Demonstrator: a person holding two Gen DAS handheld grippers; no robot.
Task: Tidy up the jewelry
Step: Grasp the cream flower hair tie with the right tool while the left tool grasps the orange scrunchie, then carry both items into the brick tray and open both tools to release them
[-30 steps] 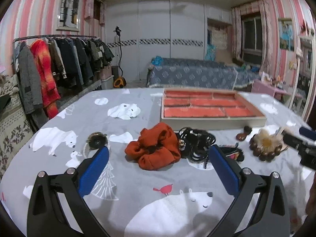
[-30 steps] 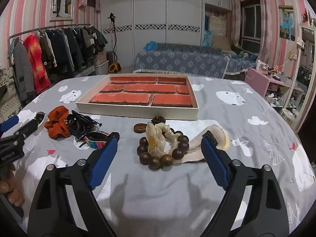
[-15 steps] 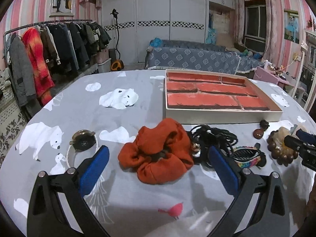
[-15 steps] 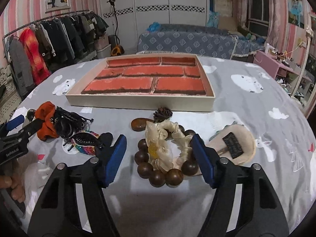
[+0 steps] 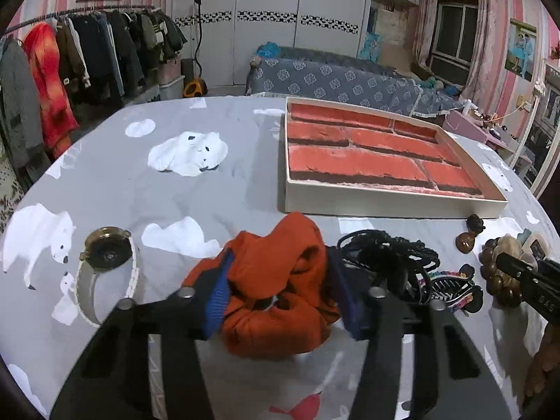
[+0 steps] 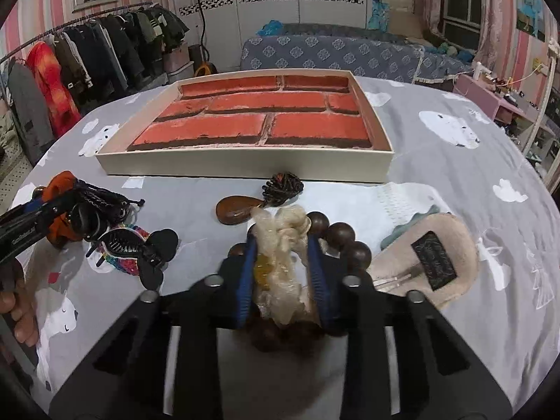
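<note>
Left wrist view: our left gripper is down on the orange scrunchie, jaws closing with the scrunchie between them; both blue pads already press into the fabric. The scrunchie sits on the polar-bear tablecloth, just in front of the brick-lined tray. A wristwatch lies well to its left. Black hair ties touch its right side, with a black claw clip beyond them. Far right we see the right gripper's finger over the wooden bead bracelet.

Right wrist view: our right gripper is closing on the cream scrunchie, pads squeezing it from both sides. That scrunchie lies on top of the wooden bead bracelet, just in front of the tray. A brown teardrop pendant sits between them and the tray wall. A beige fuzzy hair clip lies just right. At left we see the claw clip and the left gripper at the orange scrunchie.
</note>
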